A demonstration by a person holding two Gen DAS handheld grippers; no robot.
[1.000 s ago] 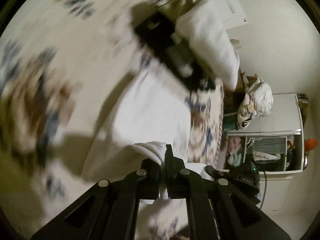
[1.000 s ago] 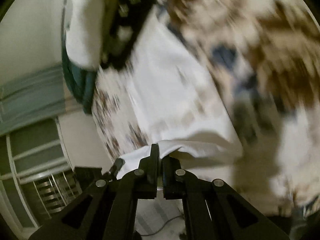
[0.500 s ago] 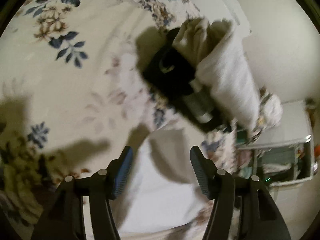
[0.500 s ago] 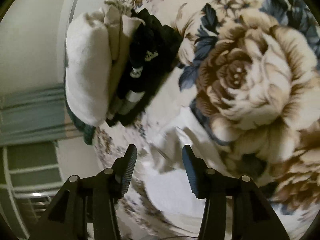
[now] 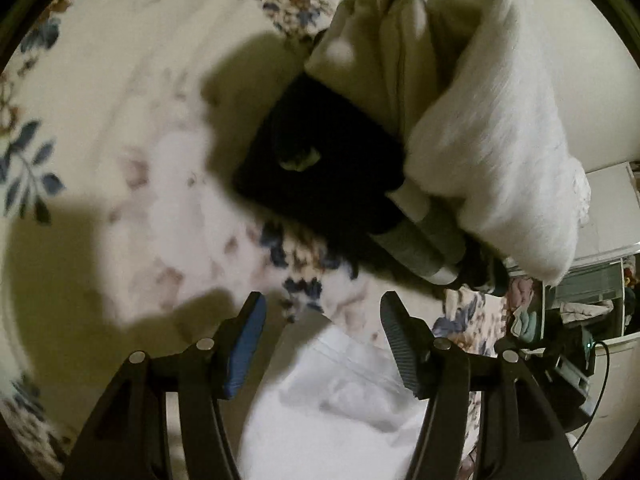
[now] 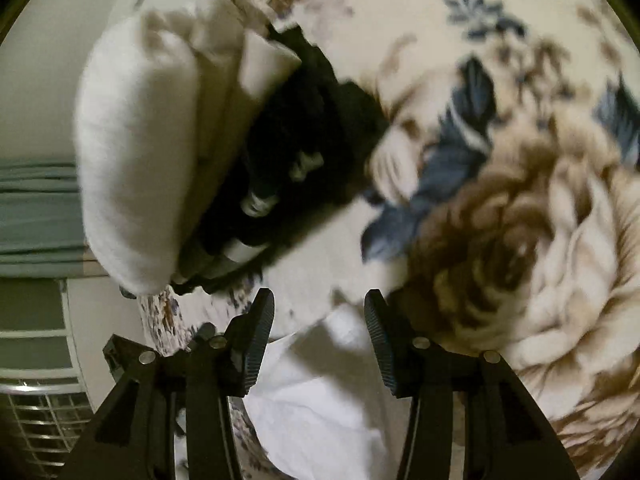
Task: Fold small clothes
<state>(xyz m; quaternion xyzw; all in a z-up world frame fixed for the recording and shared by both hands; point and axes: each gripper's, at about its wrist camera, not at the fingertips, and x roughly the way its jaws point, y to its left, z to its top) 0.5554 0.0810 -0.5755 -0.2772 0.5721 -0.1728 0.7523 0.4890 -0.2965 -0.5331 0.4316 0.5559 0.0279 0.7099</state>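
A small white garment [image 5: 340, 404] lies flat on the floral bedspread [image 5: 132, 128], just under and behind my left gripper [image 5: 320, 312], which is open and empty. The same white garment [image 6: 316, 408] shows below my right gripper [image 6: 318, 312], also open and empty. Ahead of both grippers sits a pile of folded clothes: black pieces [image 5: 320, 160] with white and cream ones [image 5: 488, 152] on top. The pile also shows in the right wrist view [image 6: 304, 152].
The bed edge is close by the pile. Beyond it stand a white shelf unit with clothes [image 5: 592, 304] and a wire basket [image 6: 40, 408]. The large rose print of the bedspread [image 6: 520, 240] fills the right side.
Both grippers were shut on the white garment's edge a second ago. They have let it go, opened, and moved forward over it toward the pile.
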